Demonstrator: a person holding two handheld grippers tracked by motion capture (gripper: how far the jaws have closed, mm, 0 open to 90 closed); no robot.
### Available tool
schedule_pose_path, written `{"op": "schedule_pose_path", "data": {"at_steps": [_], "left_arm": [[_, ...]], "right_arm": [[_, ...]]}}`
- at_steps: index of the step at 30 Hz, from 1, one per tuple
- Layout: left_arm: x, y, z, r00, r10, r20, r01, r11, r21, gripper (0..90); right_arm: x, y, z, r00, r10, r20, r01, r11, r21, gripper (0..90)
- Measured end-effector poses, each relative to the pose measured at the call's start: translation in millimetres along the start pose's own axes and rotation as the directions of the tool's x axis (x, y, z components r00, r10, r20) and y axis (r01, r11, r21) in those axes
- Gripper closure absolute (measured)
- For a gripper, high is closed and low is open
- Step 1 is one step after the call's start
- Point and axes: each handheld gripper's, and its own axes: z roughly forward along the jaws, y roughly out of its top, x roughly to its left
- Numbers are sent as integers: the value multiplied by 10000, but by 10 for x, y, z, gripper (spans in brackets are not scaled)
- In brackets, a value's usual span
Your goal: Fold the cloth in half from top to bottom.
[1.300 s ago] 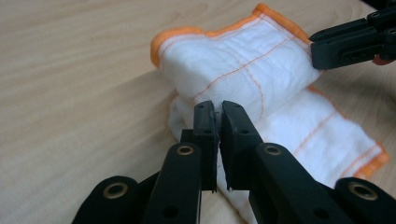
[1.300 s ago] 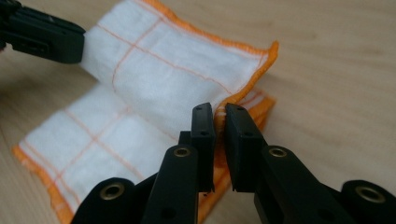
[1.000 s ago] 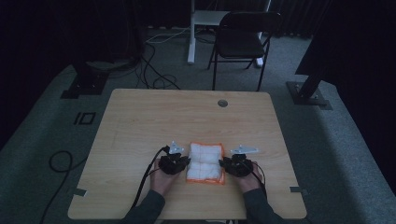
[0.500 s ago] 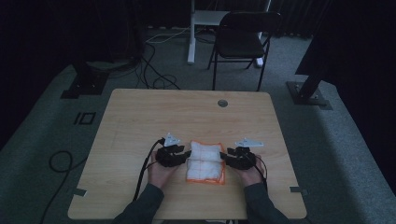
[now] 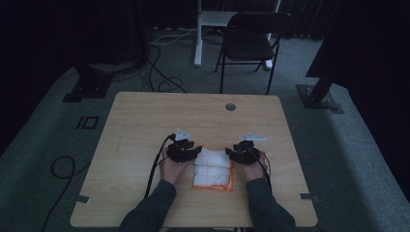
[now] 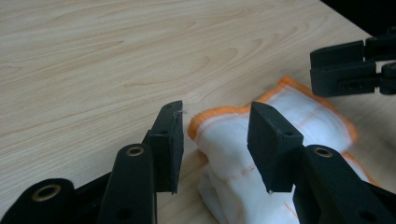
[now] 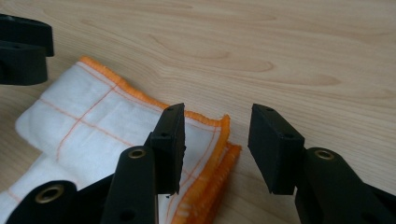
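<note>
So at the near edge of the table [image 5: 135, 125] you've got the person's two forearms coming in, sleeves dark, each hand wrapped around a black gripper. Between them sits a folded white cloth [image 5: 212, 166] with orange stitched edging and thin orange grid lines, lying flat on the wood toward the person's side. The left gripper [image 6: 215, 135] is spread fairly wide, and its jaws have just been opening; in the left gripper view the folded corner of the cloth sits in the gap between them, but the pads aren't pressing on it, so it's not gripping anything. The right gripper [image 7: 215, 135] is also standing apart, about a middling gap; its jaws had just been opening too, though they look settled now. In the right gripper view one jaw hangs over the cloth's orange edge and the other over bare wood, with the hem lying just under the gap, nothing pinched. In the high view the left gripper [image 5: 186, 151] is right against the cloth's left side and the right gripper [image 5: 241, 153] is just beside its right side, each with a small grey plate on top and a cable trailing back. Farther up the table there's a small round hole [image 5: 230, 106] near the far edge. Past the table, on the grey carpet, a dark folding chair [image 5: 251, 43] stands, with loose cables [image 5: 159, 72] on the floor off to the left.
</note>
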Motion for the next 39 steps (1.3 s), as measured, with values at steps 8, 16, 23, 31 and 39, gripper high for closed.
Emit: {"op": "schedule_pose_path", "data": {"at_steps": [8,16,23,31,39], "left_arm": [[35,-73,131,9994,-358,30,355,9974,631,546],[64,-130,178,9980,-606,166,590,9948,828,546],[11,-114,166,9987,-212,461,171,9961,862,727],[-32,-78,42,9977,10,685,-36,9993,383,837],[-75,-102,-71,9965,249,792,-260,9996,129,840]], "right_arm": [[-28,-86,88,9988,478,-79,-474,9978,456,524],[-62,-116,132,9940,1029,-362,-996,9916,819,544],[-28,-111,116,9933,820,-811,-757,9941,777,730],[9,-90,2,9972,220,-712,-202,9995,255,816],[32,-107,-125,9963,-48,-863,35,9999,-148,827]]}}
